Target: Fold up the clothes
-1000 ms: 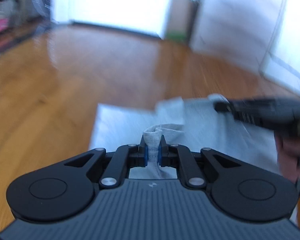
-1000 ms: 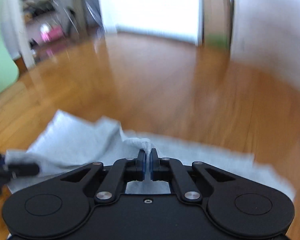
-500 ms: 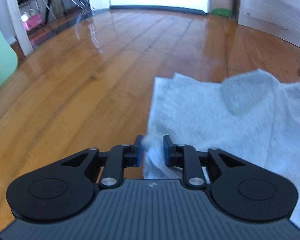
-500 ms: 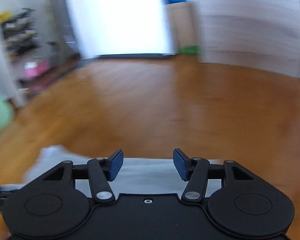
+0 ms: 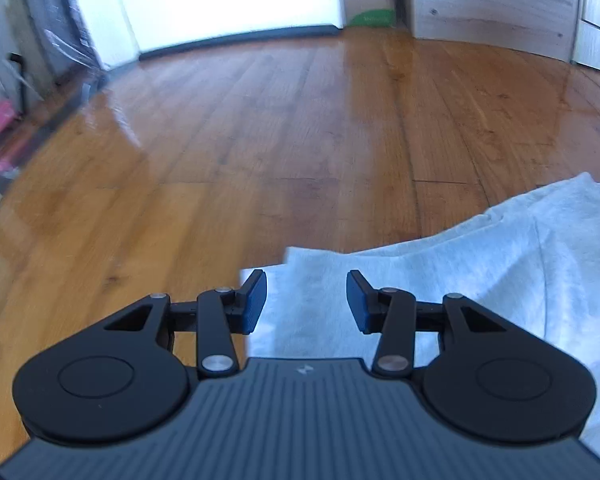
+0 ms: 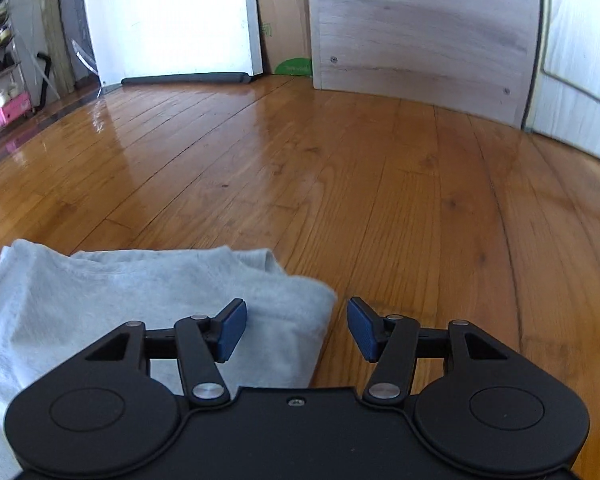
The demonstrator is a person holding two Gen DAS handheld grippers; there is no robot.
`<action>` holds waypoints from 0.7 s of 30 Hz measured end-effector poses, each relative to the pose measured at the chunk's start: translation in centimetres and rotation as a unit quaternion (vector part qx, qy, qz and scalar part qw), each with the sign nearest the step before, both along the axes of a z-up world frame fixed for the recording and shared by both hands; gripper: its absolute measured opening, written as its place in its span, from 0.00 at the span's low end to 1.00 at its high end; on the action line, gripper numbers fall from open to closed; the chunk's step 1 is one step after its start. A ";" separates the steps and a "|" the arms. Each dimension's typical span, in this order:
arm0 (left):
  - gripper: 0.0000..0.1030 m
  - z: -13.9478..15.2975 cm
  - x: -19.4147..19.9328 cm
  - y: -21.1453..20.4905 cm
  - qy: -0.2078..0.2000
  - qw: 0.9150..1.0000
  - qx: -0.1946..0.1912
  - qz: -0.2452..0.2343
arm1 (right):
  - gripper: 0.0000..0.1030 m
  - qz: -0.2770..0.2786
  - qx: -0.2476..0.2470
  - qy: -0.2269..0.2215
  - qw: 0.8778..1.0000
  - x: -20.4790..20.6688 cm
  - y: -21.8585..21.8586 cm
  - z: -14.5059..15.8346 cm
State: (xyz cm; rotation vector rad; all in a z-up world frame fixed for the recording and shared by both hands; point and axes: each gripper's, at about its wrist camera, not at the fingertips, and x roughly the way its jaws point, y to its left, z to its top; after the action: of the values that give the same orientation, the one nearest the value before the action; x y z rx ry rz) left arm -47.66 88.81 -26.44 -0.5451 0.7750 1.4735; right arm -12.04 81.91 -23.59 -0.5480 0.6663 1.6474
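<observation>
Garment (image 6: 148,300) on floor (image 6: 340,184); hand-held grippers apparently empty.

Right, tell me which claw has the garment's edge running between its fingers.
The right claw: the grey garment's folded edge ends between its open fingers, bare wooden floor under the right one. The left claw, also open, has only cloth between its fingers.

Glossy wooden floor (image 6: 340,168), bright doorway (image 6: 168,16)

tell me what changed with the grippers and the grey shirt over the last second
Both grippers let go. A second ago the left gripper and right gripper were each shut on a pinch of the grey garment; now both stand open and empty. The garment remains on the wooden floor.
</observation>
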 end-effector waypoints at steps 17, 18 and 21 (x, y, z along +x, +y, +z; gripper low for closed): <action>0.04 -0.4 3.0 0.1 0.056 0.998 0.011 -0.006 | 0.09 0.016 0.077 -0.003 0.997 -0.4 -1.3 -1.1; 0.04 0.0 3.0 -0.2 0.069 0.997 0.024 -0.001 | 0.09 0.001 0.114 -0.011 0.993 -0.3 -2.2 -0.5; 0.04 0.8 2.4 -0.4 0.093 0.994 0.049 0.029 | 0.09 -0.037 0.154 -0.026 0.987 0.1 -3.5 0.5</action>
State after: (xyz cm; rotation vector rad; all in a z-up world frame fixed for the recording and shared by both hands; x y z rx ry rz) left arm -45.27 88.37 -25.62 -0.3612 0.8321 1.6235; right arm -11.99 78.44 -23.09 -0.3367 0.3783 1.6211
